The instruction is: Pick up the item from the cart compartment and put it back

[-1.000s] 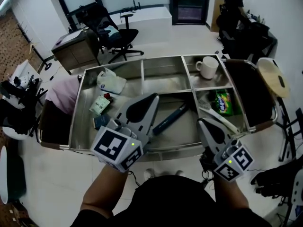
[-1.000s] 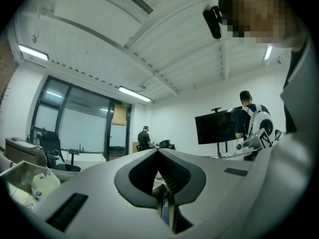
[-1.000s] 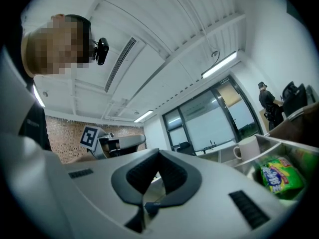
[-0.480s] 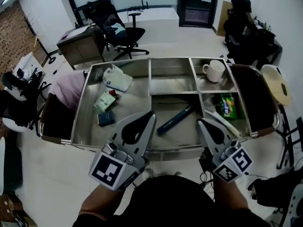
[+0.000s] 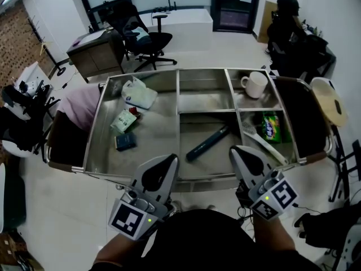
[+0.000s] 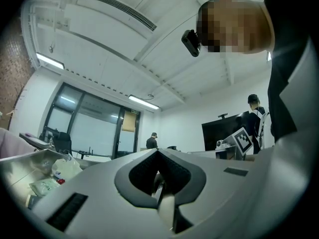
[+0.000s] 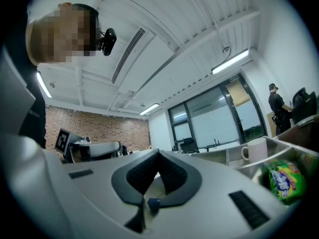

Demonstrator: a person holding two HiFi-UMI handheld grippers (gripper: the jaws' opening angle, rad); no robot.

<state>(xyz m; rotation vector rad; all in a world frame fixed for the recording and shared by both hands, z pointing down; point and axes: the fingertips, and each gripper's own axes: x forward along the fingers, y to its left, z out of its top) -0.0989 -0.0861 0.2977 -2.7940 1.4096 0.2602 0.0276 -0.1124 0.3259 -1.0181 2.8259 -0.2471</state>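
1. The left gripper (image 5: 170, 159) hung at the cart's (image 5: 95, 134) near rim, its jaws pressed together on nothing. The left gripper view showed them meeting at the tip.
2. The right gripper (image 5: 234, 150), to its right, also had its jaws closed together and held nothing. Its tip was over the same near rim.
3. The long dark item (image 5: 207, 143) lay slantwise in the near middle compartment, just far of both grippers and touched by neither. Only the head view showed it.
4. The left gripper view alone, low at its left edge, caught the white bag (image 6: 65, 168) and the green packet (image 6: 42, 187) in the left compartment.
5. The right gripper view caught the white mug (image 7: 256, 150) and the green snack bag (image 7: 284, 180) at its right.
6. The head view placed the white mug in the far right compartment. The green snack bag was in the near right one, beside a white utensil (image 5: 263, 141).
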